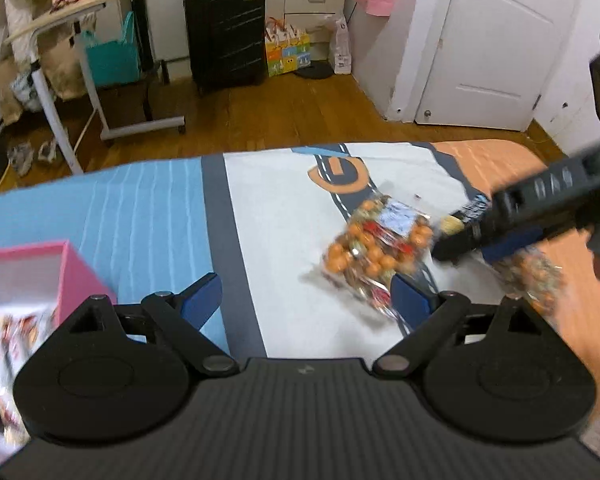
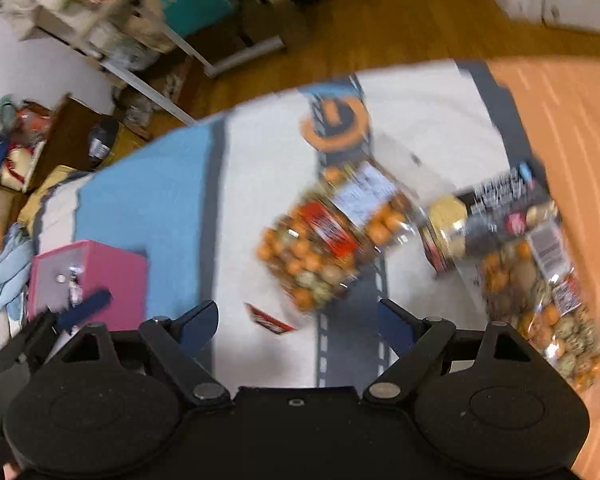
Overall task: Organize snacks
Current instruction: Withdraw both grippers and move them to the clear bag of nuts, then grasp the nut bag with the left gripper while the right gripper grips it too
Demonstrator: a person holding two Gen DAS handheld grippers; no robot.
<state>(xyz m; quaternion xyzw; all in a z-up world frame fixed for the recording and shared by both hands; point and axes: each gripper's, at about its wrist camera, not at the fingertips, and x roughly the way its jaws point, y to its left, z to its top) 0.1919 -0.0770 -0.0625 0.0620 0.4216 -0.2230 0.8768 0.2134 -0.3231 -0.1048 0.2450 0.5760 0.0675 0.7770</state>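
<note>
Now you reach with both grippers, left gripper (image 1: 306, 300) and right gripper (image 2: 296, 322), spread and empty; next, pinch the snack bag (image 2: 328, 240) mid-bed and carry it to the pink box (image 2: 88, 276) at the bed's (image 1: 148, 216) left edge.

Even, soft indoor light, with faint shadows. Both fisheye views bow at the edges. Motion blur smears the snack bags (image 2: 324, 240), heaviest across the right wrist view.

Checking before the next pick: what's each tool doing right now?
Left tool: open, holding nothing.
Right tool: open, holding nothing.
</note>
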